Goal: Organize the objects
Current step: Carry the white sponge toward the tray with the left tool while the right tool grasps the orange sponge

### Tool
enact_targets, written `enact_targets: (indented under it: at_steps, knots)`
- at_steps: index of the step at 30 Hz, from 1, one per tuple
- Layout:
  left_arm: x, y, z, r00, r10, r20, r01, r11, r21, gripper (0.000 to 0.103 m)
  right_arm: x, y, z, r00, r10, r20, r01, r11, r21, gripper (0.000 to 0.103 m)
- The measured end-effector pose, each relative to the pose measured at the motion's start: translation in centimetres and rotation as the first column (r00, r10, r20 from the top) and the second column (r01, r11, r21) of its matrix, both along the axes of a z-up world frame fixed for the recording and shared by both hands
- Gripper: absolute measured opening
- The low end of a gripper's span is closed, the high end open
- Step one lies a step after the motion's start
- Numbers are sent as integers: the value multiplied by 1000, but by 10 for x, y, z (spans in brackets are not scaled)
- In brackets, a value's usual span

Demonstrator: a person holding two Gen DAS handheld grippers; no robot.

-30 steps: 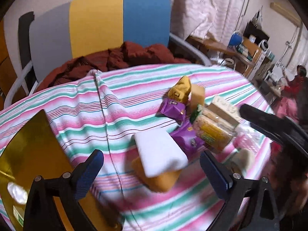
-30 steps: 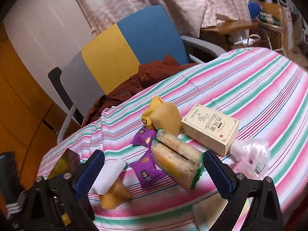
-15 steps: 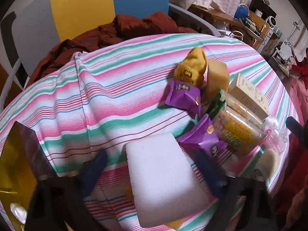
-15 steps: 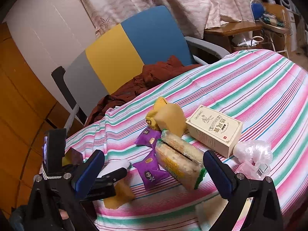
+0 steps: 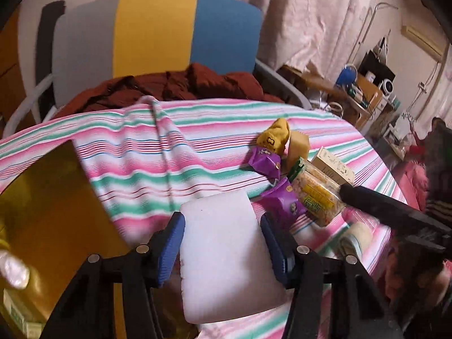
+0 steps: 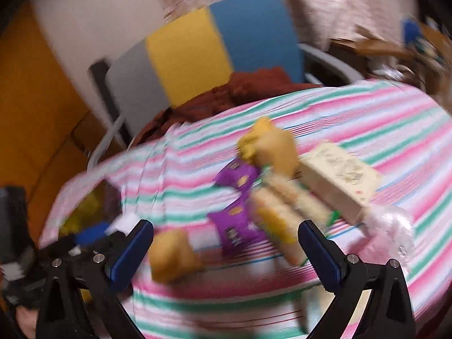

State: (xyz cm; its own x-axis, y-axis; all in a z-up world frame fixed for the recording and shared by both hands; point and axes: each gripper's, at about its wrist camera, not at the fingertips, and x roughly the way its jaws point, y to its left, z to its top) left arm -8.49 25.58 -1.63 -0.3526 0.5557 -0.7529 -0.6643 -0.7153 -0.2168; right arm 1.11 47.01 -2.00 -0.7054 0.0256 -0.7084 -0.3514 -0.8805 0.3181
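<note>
Left gripper (image 5: pixel 221 238) is clamping white foam block (image 5: pixel 226 257) above striped tablecloth (image 5: pixel 141 166). Right gripper (image 6: pixel 224 243) is hovering, jaws spread wide, over purple snack packets (image 6: pixel 234 228).

A grey, yellow and blue chair (image 5: pixel 158 31) stands behind the striped tablecloth (image 5: pixel 197 130), with a rust-brown cloth (image 5: pixel 180 84) heaped on its seat.

Black gripper (image 5: pixel 223 248) frames, blue ribbed pads (image 5: pixel 172 243), silver screws.
</note>
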Motion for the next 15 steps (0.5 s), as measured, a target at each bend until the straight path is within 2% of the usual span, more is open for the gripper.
enact_targets:
  at_steps: [3, 5, 11, 15]
  knots:
    - [10, -30, 12, 999, 27, -36, -25, 999, 40, 57, -14, -36, -4, 988, 143, 58, -147, 986, 83, 103]
    - [15, -47, 16, 997, 52, -51, -49, 997, 60, 57, -22, -54, -8, 978, 185, 101, -198, 970, 143, 103]
    - [21, -101, 24, 988, 144, -50, -138, 984, 113, 57, -54, -88, -29, 943, 251, 218, -297, 932, 209, 103]
    - [28, -132, 27, 978, 195, -67, -185, 974, 134, 57, -72, -113, -43, 923, 267, 277, -342, 899, 273, 98]
